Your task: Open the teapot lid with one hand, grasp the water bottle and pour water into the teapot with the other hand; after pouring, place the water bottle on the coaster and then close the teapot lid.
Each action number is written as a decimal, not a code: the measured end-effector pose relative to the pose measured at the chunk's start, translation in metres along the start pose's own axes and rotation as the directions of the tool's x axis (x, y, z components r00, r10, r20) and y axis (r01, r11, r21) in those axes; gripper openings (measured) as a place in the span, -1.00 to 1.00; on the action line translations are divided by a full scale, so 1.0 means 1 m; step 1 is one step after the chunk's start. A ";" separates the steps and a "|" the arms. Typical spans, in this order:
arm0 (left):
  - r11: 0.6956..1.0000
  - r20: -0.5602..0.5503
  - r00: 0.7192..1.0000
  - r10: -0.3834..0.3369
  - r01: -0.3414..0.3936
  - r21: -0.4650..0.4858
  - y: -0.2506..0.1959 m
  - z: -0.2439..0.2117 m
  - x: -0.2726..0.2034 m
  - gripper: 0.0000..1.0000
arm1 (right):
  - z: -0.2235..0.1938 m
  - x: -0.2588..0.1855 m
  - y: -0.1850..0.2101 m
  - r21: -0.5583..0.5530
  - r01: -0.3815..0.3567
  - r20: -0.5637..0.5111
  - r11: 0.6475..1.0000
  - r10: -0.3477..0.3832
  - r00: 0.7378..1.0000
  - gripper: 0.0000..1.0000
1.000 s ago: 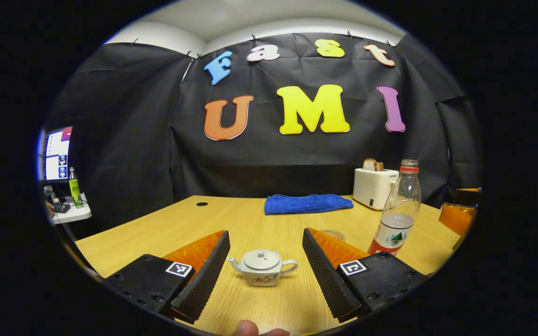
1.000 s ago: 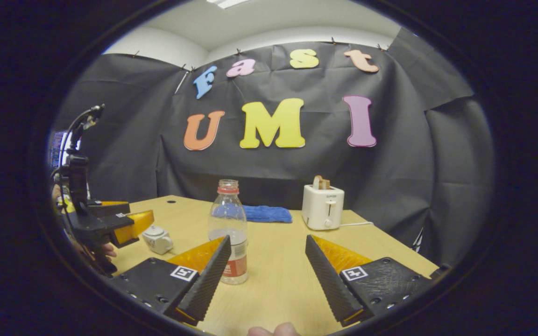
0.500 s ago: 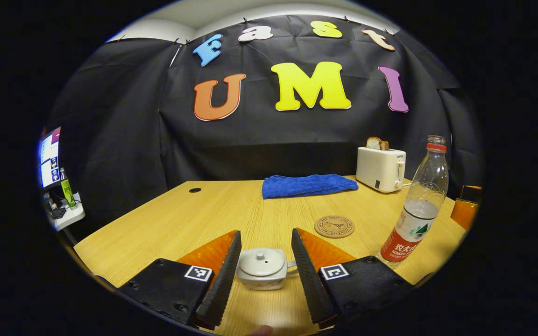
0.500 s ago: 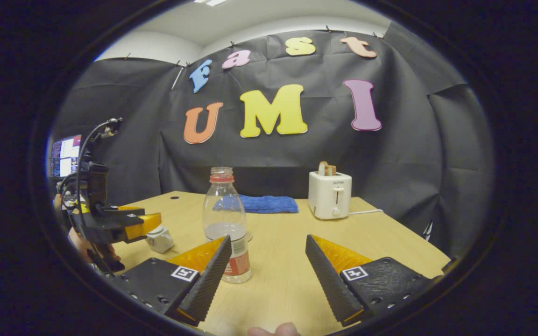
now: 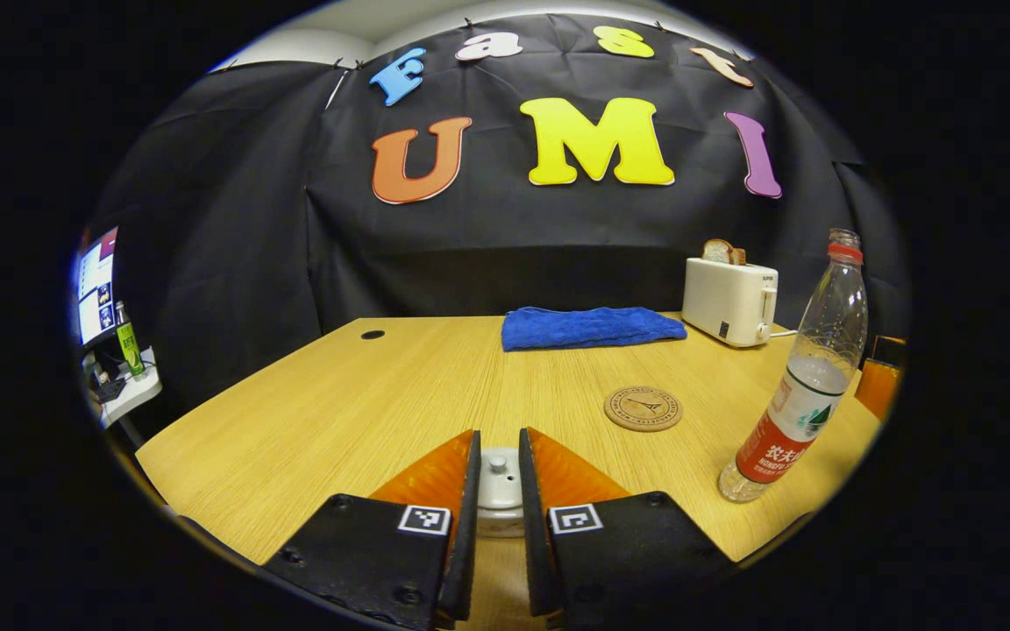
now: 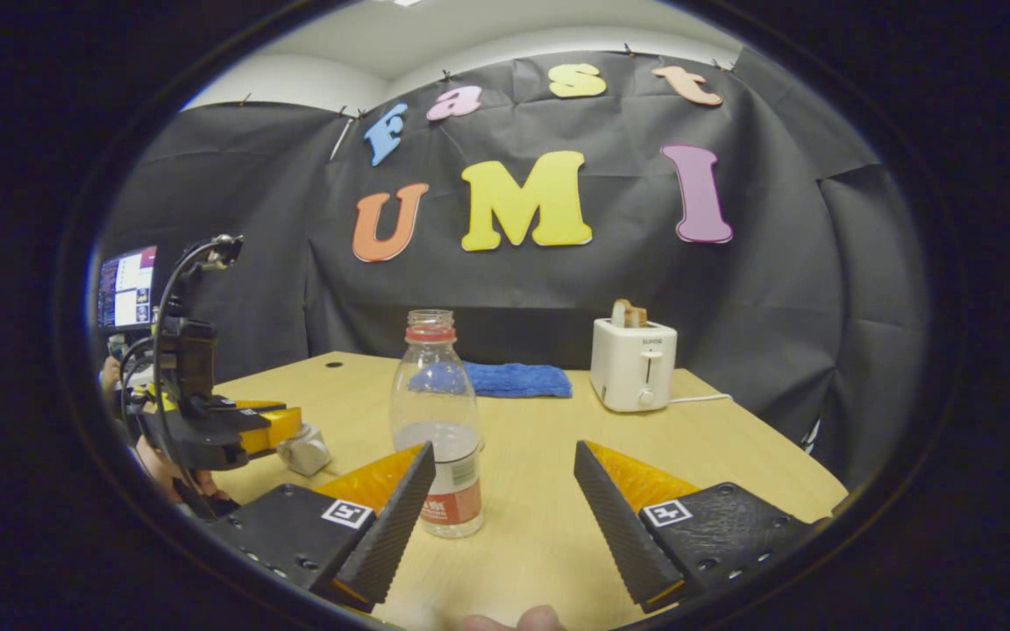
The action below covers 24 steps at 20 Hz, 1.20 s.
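Bench point(image 5: 365, 412) spread across the frame's middle. Water bottle point(image 5: 801, 390) stood at right, coaster point(image 5: 643, 408) just left of it. Bottom centre, left tongs point(image 5: 497, 499) seemingly clenched on the teapot lid point(image 5: 496, 473). Right tongs point(image 6: 501, 517) gaped wide, released.

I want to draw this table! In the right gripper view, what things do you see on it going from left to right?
Left gripper at the teapot → water bottle → blue towel → toaster.
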<state>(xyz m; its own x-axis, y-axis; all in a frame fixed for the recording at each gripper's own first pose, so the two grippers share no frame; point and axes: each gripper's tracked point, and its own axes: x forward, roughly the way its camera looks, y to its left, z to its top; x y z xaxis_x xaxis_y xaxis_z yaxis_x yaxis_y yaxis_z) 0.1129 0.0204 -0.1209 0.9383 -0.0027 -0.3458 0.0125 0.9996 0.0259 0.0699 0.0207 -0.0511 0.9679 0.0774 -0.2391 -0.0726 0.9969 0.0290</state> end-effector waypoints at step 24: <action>0.989 0.114 0.987 -0.113 0.122 -0.078 0.026 0.036 -0.062 -0.94 | -0.037 0.041 0.053 0.026 -0.100 -0.153 0.995 0.103 0.983 0.92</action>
<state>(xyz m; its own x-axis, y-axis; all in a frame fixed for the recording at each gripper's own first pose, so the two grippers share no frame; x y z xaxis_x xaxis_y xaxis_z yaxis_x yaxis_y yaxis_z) 0.0679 0.0457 -0.0652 0.9641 -0.1189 -0.2374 0.1001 0.9909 -0.0897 0.0963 0.0775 -0.0956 0.9071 0.1804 -0.3804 -0.1630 0.9836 0.0777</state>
